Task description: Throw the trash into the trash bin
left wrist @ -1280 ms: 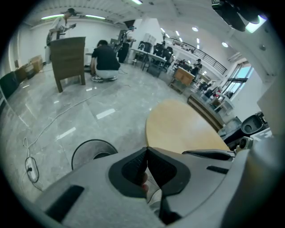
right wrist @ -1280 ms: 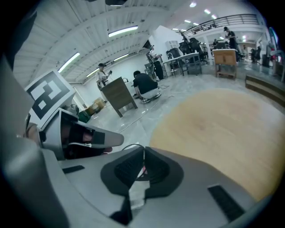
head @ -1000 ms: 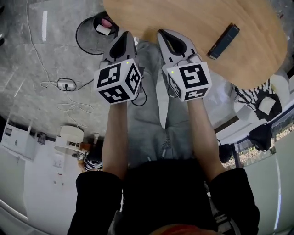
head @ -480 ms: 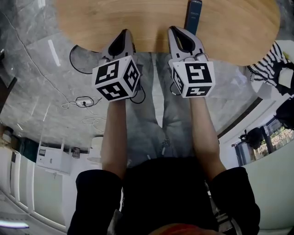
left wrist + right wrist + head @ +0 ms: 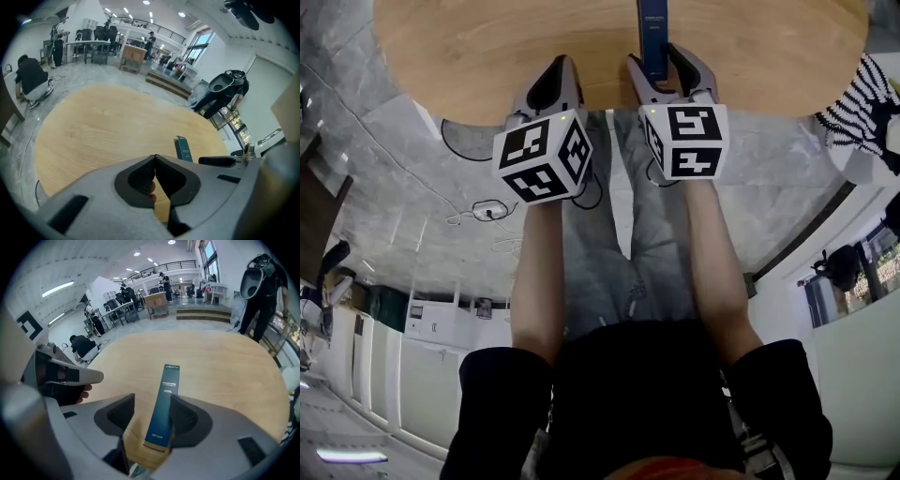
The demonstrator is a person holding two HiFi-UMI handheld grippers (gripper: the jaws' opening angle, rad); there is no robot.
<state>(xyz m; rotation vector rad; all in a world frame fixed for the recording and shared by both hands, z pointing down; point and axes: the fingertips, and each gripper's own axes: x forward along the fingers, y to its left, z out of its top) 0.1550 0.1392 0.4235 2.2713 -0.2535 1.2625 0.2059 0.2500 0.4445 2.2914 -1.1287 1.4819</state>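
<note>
Right gripper (image 5: 656, 58) is at 12 o'clock in the head view, and its jaws have just been opening. They now stand spread with the box (image 5: 653, 33) lying flat on the table (image 5: 487, 47) between them. The top edge of that view cuts off the box's far end, so its full length can't be seen there.

The right gripper view gives the full picture: the right gripper (image 5: 152, 408) straddles the near half of the box (image 5: 164, 408). The dark blue box runs away toward 12 o'clock across the table (image 5: 220, 366). There's clear wood between the box and the pad at 9 o'clock. At 3 o'clock the box sits just beside the other pad, and whether they actually touch is hard to call. The print on the box is too small to read.

The left gripper (image 5: 556, 70) sits at 11 o'clock in the head view, its tip over the table's near edge. In its own view the left gripper (image 5: 154, 158) has its jaws pressed together with nothing between the pads. A small flesh-coloured patch shows behind them, too little to name. The box (image 5: 183, 149) peeks out at 1 o'clock of those jaws, its near end hidden behind the gripper body.

The table (image 5: 93, 126) fills the middle of that view. At 3 o'clock in the head view, a striped thing (image 5: 862, 94) is cut off by the frame and can't be identified.
</note>
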